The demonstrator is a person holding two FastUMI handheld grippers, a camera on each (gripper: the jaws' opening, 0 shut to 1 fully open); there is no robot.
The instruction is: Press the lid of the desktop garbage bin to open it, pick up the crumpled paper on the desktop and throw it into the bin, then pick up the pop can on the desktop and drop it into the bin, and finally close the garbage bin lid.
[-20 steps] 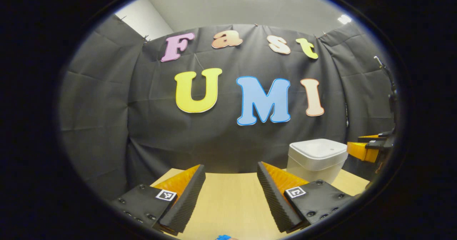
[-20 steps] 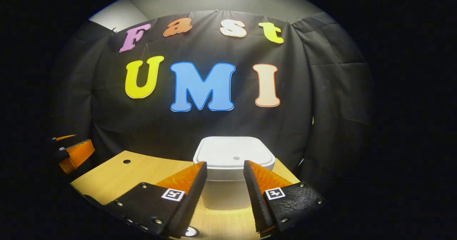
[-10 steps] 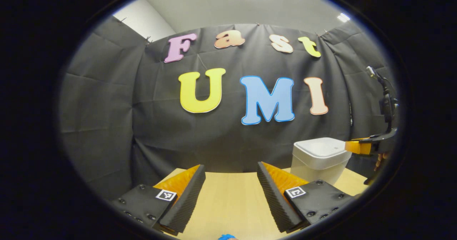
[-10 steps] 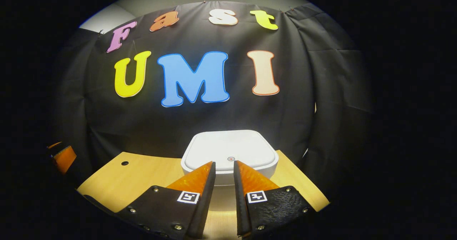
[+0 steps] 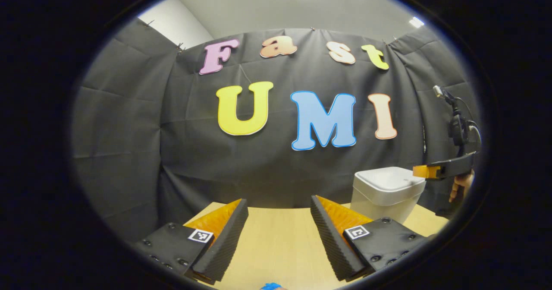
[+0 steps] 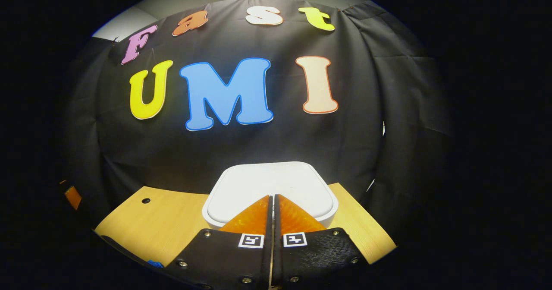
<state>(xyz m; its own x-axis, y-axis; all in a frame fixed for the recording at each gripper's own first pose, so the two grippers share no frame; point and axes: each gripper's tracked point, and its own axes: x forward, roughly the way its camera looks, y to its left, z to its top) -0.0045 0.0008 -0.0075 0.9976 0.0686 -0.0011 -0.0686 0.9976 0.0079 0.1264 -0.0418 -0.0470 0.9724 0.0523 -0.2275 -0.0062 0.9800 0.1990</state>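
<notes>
The white garbage bin (image 6: 276,186) stands at the far end of the wooden table, its lid down. My right gripper (image 6: 271,197) is shut with nothing between its fingers, its tips hovering just above the front part of the lid. In the left gripper view the same bin (image 5: 386,190) stands at the right, and the right gripper (image 5: 420,171) reaches over its lid from the right, held by a hand (image 5: 459,186). My left gripper (image 5: 278,203) hangs open over bare table to the left of the bin.
The wooden table (image 6: 172,221) has a small round hole (image 6: 145,200) near its far left part. A small blue thing (image 5: 271,286) peeks in at the bottom edge of the left gripper view. Black cloth walls close in behind and beside the table.
My right gripper has shut from open and moved forward over the bin lid. The left gripper has stayed put.
</notes>
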